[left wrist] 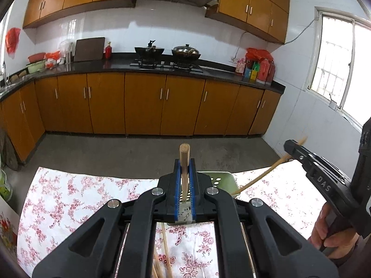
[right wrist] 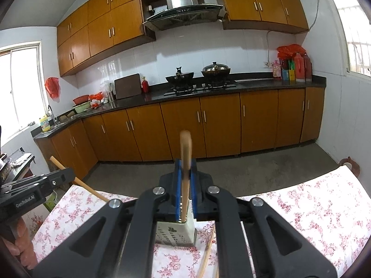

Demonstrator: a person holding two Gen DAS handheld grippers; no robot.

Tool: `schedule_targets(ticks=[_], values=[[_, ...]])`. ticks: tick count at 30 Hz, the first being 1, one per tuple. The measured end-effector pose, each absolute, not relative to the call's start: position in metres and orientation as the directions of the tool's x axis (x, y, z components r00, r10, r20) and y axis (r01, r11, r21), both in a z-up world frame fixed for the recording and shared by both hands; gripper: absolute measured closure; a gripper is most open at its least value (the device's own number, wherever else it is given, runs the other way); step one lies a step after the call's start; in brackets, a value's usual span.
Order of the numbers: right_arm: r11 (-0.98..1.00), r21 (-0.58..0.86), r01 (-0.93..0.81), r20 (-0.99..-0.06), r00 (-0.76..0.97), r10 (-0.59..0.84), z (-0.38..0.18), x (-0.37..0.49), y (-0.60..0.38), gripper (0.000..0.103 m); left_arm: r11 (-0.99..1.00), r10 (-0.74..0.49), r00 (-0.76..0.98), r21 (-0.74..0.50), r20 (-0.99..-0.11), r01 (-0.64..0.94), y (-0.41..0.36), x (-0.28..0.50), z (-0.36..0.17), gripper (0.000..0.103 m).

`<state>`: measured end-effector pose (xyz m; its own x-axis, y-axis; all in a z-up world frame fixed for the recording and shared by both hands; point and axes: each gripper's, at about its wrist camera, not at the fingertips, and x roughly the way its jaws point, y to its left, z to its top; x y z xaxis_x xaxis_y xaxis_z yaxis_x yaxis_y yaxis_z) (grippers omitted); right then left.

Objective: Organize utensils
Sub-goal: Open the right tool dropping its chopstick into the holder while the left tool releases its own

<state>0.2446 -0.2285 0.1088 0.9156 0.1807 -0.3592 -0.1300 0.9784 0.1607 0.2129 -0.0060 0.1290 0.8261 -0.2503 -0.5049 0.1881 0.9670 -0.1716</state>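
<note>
My left gripper (left wrist: 184,169) is shut on a wooden utensil handle (left wrist: 184,156) that stands upright, its lower end in a pale green perforated holder (left wrist: 220,179) on the floral cloth. My right gripper (right wrist: 185,169) is shut on another wooden utensil handle (right wrist: 185,148), whose lower end reaches into the same holder (right wrist: 176,231). In the left wrist view the right gripper (left wrist: 292,147) is at the right, its utensil (left wrist: 259,178) slanting down to the holder. In the right wrist view the left gripper (right wrist: 67,176) is at the left with its handle (right wrist: 78,181). Loose wooden sticks (left wrist: 165,252) lie on the cloth.
The table wears a white cloth with pink flowers (left wrist: 81,199). Beyond it lie grey floor and orange kitchen cabinets (left wrist: 143,102) under a dark counter with a stove and two pans (left wrist: 167,52). A window (left wrist: 336,62) is at the right.
</note>
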Motion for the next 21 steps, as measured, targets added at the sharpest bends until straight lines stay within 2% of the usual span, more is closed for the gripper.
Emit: schedule_targets(ticks=[2, 5, 11, 13, 15, 21], values=[[0.980, 0.158, -0.122, -0.347, 0.922, 0.170, 0.112, 0.239, -0.232, 0.081, 0.966, -0.251, 0.831, -0.179, -0.496, 0.185, -0.002, 0.210, 0.131, 0.095], [0.979, 0.170, -0.110, -0.327, 0.931, 0.161, 0.116, 0.228, -0.241, 0.076, 0.965, -0.253, 0.839, -0.194, -0.481, 0.179, 0.005, 0.204, 0.136, 0.095], [0.985, 0.165, -0.046, -0.321, 0.942, 0.098, 0.112, 0.191, -0.272, 0.072, 0.964, -0.245, 0.866, -0.208, -0.436, 0.168, 0.023, 0.181, 0.146, 0.093], [0.988, 0.156, -0.013, -0.340, 0.938, 0.066, 0.101, 0.181, -0.284, 0.072, 0.965, -0.232, 0.875, -0.211, -0.425, 0.154, 0.033, 0.170, 0.145, 0.087], [0.989, 0.147, 0.030, -0.381, 0.924, 0.029, 0.080, 0.171, -0.298, 0.072, 0.967, -0.217, 0.881, -0.213, -0.420, 0.137, 0.040, 0.162, 0.141, 0.081], [0.985, 0.142, 0.095, -0.592, 0.806, 0.008, -0.011, 0.172, -0.319, 0.072, 0.983, -0.125, 0.869, -0.175, -0.479, 0.045, 0.068, 0.145, 0.101, 0.080]])
